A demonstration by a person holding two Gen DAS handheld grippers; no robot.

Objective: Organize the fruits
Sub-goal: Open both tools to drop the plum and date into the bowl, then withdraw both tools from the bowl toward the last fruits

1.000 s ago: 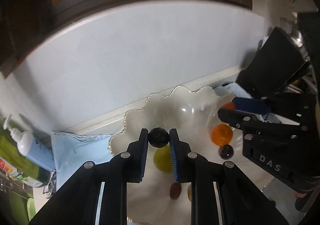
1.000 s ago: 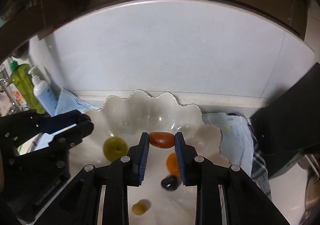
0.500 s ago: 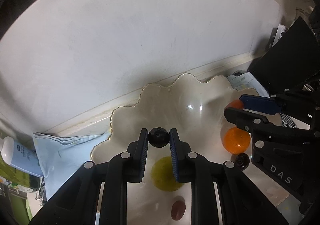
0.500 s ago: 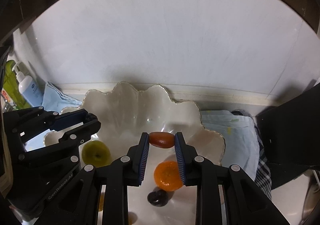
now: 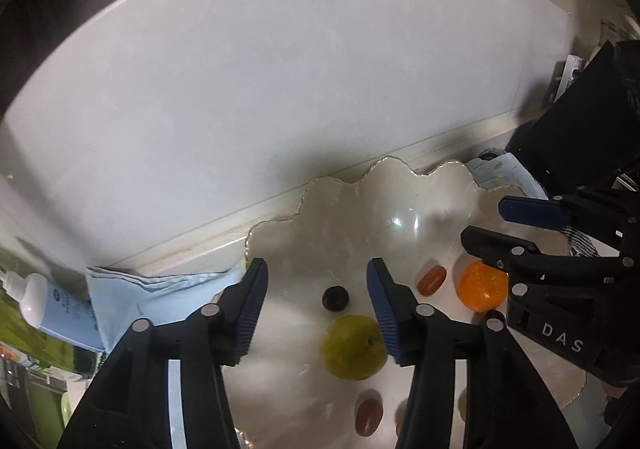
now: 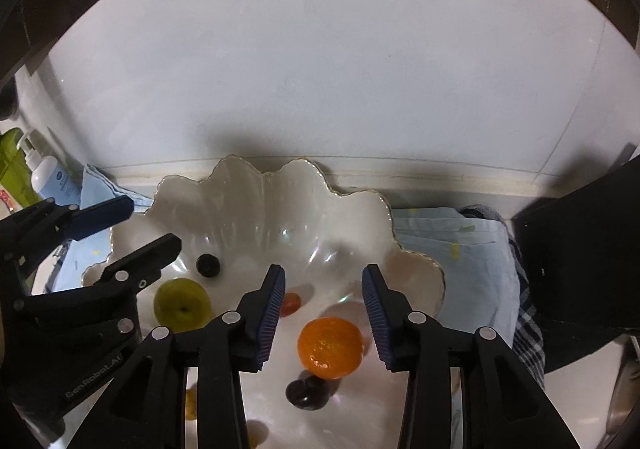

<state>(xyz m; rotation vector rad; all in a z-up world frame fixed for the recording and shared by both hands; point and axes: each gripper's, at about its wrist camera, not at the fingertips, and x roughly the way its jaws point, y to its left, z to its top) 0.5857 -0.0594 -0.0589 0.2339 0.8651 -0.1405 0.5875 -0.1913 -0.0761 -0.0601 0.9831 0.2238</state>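
Both claws have just been opening over the scalloped white dish [image 5: 420, 185]. The left claw [image 5: 316, 281] stands spread, nothing pinched; the dark berry [image 5: 335, 298] lies between its tips, centre frame. The right claw [image 6: 323, 289] is spread too, with the red fruit [image 6: 290, 303] beside its left tip.

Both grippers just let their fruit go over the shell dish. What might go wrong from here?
1. The left gripper and right gripper, jaws just opened and empty, hang close together over the dish; lifting out carelessly may knock them together.
2. The dark berry and red fruit lie loose on the glossy dish floor and may roll.
3. The orange lies right under the right fingers; dipping lower could nudge it.
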